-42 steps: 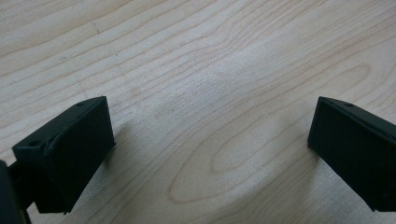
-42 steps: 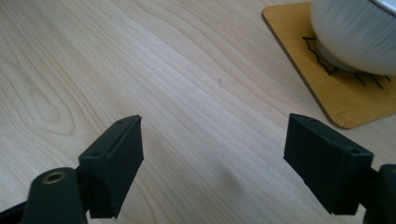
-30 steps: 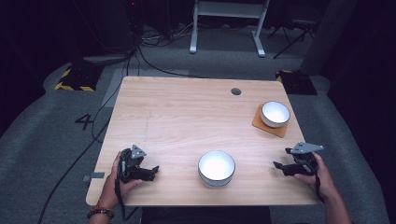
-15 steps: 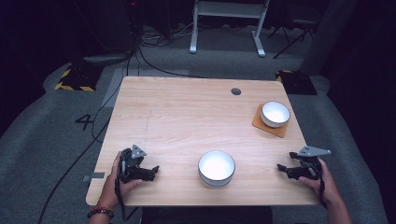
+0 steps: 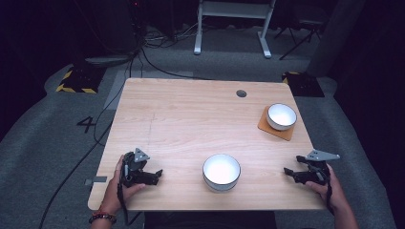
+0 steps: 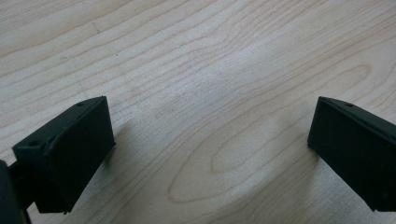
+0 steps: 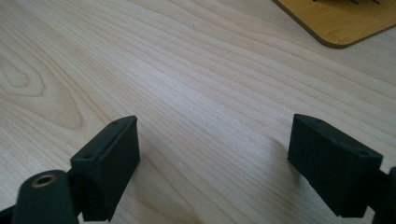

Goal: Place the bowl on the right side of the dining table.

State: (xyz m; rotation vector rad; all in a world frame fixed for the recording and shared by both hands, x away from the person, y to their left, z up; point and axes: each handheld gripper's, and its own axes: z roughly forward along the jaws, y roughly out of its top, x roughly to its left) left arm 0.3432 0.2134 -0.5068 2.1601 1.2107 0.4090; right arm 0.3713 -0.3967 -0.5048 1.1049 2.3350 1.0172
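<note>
The near white bowl [image 5: 221, 171] sits on the wooden table [image 5: 191, 119] close to its front edge, and it serves as the reference here. The left gripper [image 5: 154, 174] rests low on the tabletop well off to the bowl's left, its jaws pointed toward the bowl; in the left gripper view they stand wide apart with nothing but bare wood grain between them. The right gripper [image 5: 289, 172] lies about as far off on the bowl's right, also aimed inward, and the right gripper view shows its jaws spread wide and empty, with a corner of the orange-brown coaster [image 7: 343, 21] beyond them. That coaster [image 5: 277, 126] lies behind and to the right of the near bowl, and a second white bowl [image 5: 281, 116] stands on it. Judging by this layout, the work is at its opening step: both tools are parked on either side of the near bowl and neither touches it. The likely next move is a reach inward to the bowl's rim. That calls for lifting a gripper off the wood, bringing one jaw inside the rim and one outside, and closing firmly, since a smooth curved wall could slip from a shallow pinch.
</note>
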